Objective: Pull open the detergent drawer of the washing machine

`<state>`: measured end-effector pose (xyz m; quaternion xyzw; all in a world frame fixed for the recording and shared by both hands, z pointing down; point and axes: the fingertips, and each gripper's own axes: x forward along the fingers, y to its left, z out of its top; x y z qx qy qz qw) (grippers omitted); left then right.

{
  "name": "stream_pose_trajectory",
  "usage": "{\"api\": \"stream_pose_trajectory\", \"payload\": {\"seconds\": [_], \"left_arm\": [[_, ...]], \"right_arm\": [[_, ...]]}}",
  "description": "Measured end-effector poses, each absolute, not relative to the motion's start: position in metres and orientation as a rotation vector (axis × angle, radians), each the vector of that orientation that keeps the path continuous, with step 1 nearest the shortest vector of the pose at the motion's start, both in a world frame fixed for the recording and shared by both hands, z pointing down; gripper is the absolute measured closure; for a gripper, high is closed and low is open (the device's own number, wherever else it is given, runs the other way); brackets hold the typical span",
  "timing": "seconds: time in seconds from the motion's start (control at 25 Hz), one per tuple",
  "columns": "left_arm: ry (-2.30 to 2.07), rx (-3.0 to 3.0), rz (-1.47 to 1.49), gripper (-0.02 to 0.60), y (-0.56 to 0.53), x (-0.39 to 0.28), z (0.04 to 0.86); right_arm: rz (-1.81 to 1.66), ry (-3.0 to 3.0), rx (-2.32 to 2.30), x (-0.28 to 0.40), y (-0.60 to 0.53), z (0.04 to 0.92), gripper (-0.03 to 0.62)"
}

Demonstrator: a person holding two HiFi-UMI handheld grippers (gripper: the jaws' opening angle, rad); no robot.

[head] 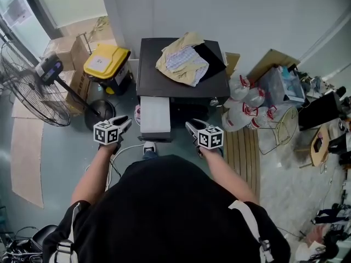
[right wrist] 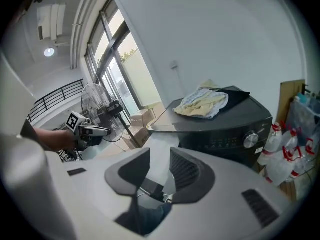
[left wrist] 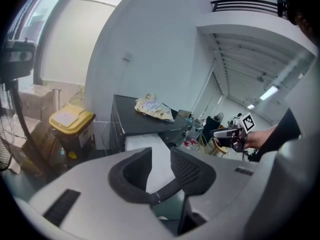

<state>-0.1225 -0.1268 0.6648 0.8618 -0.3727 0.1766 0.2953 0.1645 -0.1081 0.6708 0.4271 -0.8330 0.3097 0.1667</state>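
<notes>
Dark grey casing: washing machine (head: 181, 86), standing against the white wall, with a crumpled cream and check cloth (head: 182, 59) lying on its lid.

White panel: detergent drawer (head: 155, 116), at the machine's front left corner. It juts well out from the front face toward the person, so I judge the pull already made. Little seems left beyond, at most, drawing it to its stop.

Left gripper (head: 125, 123): held in the air just to the left of the drawer and apart from it. Its fingers stand a narrow gap apart with nothing between them.

Right gripper (head: 190, 126): held to the right of the drawer front, also clear of it. Its fingers are parted a little and empty.

Surroundings: a yellow-lidded bin (head: 106, 61) and a floor fan (head: 33, 86) to the left, and a cluster of clear bottles (head: 244, 106) to the right.

Not determinable:
- Whether the drawer is fully out. Its top reads as one flat pale surface from above, and no compartments can be made out.
- The drawer's front edge and handle, which lie close to the person's dark top and a shoe.
- The machine's front. Only the right gripper view shows it, with a knob (right wrist: 250, 140) and a row of panel marks too small to read.
- The loading door, which shows in no view.
</notes>
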Motion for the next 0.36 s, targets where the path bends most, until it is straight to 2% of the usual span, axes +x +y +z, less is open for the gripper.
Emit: {"api": "stream_pose_trajectory", "payload": {"seconds": [0.36], "left_arm": [[-0.984, 2.332, 0.479, 0.466, -0.127, -0.110, 0.653]], "right_arm": [[0.839, -2.452, 1.206, 0.162, -0.110, 0.637, 0.471]]}}
